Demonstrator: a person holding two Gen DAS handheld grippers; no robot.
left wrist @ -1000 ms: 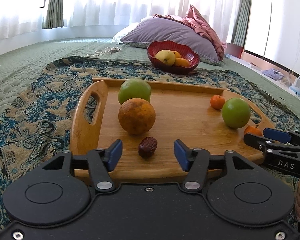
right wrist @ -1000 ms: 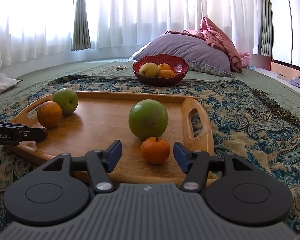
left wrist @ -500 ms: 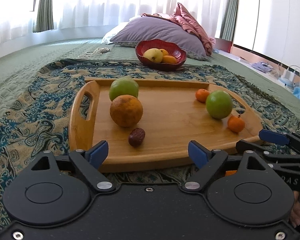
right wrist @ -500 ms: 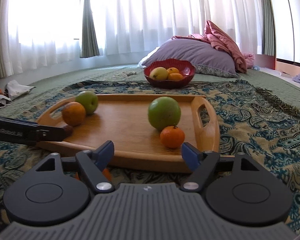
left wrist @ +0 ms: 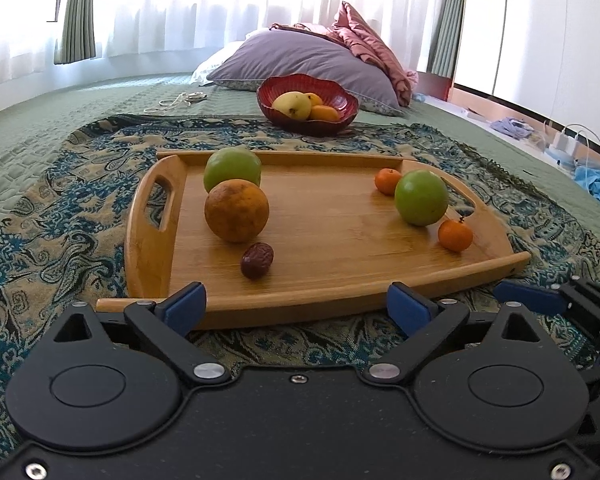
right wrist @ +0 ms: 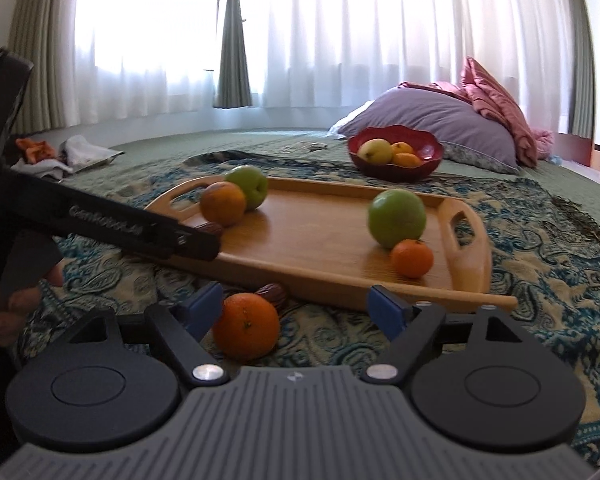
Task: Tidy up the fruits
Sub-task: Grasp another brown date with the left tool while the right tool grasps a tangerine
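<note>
A wooden tray on the patterned cloth carries two green apples, a big orange, a dark date and two tangerines. My left gripper hovers just before the tray's near edge, its jaws opening with nothing between them. My right gripper is low over the cloth in front of the tray, jaws also opening. A loose tangerine lies on the cloth beside its left finger, untouched, with another date behind it.
A red bowl holding a yellow fruit and oranges stands beyond the tray, before a purple pillow. A finger of the left gripper crosses the right wrist view, with a hand on its handle. Clothes and cables lie at the room's edges.
Both grippers have drawn back from the tray and their jaws have spread wider. The tray's date and tangerine are no longer between them; a tangerine and a date on the cloth have come into view.
</note>
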